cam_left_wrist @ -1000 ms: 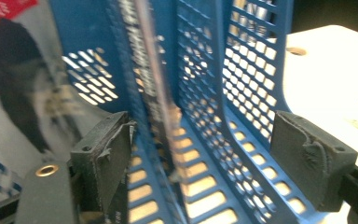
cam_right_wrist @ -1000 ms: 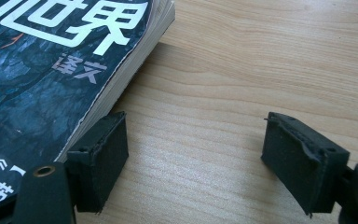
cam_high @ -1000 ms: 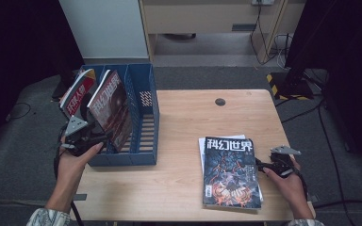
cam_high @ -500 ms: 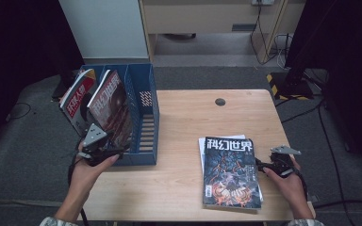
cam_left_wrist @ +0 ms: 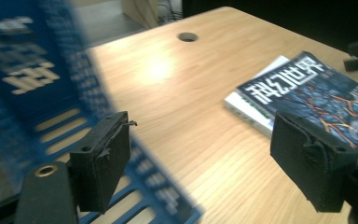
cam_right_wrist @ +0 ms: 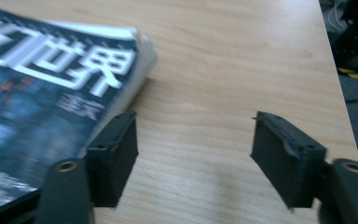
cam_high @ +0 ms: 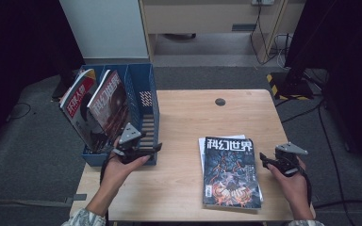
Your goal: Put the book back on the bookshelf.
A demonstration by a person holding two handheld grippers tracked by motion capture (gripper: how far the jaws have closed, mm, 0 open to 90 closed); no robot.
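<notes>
The magazine [cam_high: 231, 172] lies flat on the worktop [cam_high: 184, 122] near the right gripper [cam_high: 267, 159], whose jaws have just been closing with nothing between them, while the left gripper [cam_high: 156, 148] by the blue rack [cam_high: 148, 110] has wide, empty jaws.

The dark magazine [cam_high: 231, 172] lying flat on the table [cam_high: 184, 117] carries the large white title 科幻世界 across the top of its cover. In the blue file rack [cam_high: 146, 113], the dark upright magazine [cam_high: 109, 101] bears the same white title, and the red-and-white magazine [cam_high: 78, 101] beside it reads 环球人物. Smaller print on the covers is too small to read.
</notes>
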